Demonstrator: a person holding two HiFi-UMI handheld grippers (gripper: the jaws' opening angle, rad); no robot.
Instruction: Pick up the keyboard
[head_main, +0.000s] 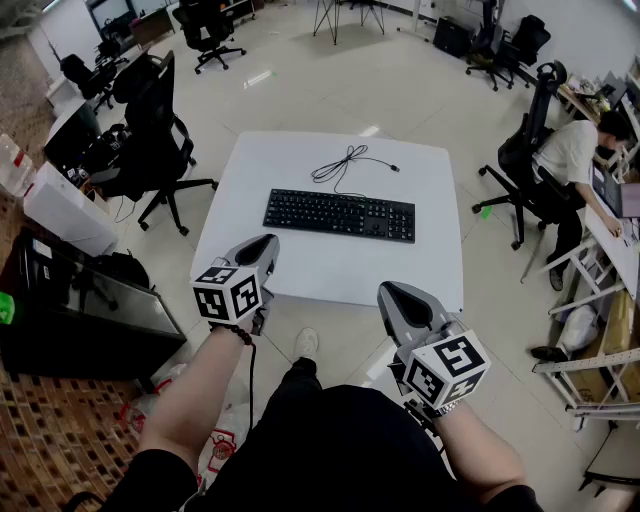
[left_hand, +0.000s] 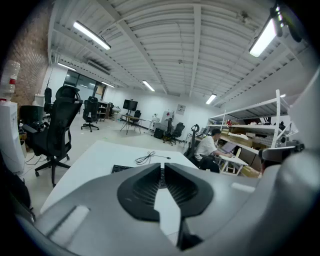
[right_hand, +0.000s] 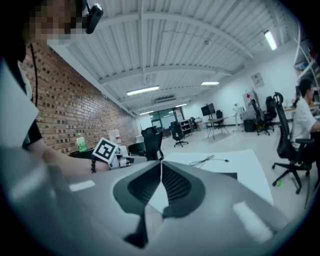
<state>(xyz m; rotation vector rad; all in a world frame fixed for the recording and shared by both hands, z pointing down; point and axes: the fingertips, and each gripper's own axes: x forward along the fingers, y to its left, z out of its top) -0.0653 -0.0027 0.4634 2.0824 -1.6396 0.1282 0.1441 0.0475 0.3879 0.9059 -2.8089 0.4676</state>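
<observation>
A black keyboard (head_main: 340, 214) lies across the middle of a white table (head_main: 300, 270), with its coiled black cable (head_main: 345, 163) behind it. My left gripper (head_main: 266, 241) hovers over the table's near left edge, short of the keyboard, jaws shut and empty. My right gripper (head_main: 387, 291) is held off the near right edge, also shut with nothing in it. In the left gripper view, the shut left gripper (left_hand: 162, 166) hides most of the keyboard (left_hand: 121, 168). In the right gripper view, a strip of keyboard (right_hand: 227, 176) shows past the shut right gripper (right_hand: 161, 163).
A black office chair (head_main: 150, 140) stands left of the table, next to a dark cabinet (head_main: 80, 310). On the right, a person (head_main: 575, 155) sits in a chair at a desk. Open floor lies beyond the table's far edge.
</observation>
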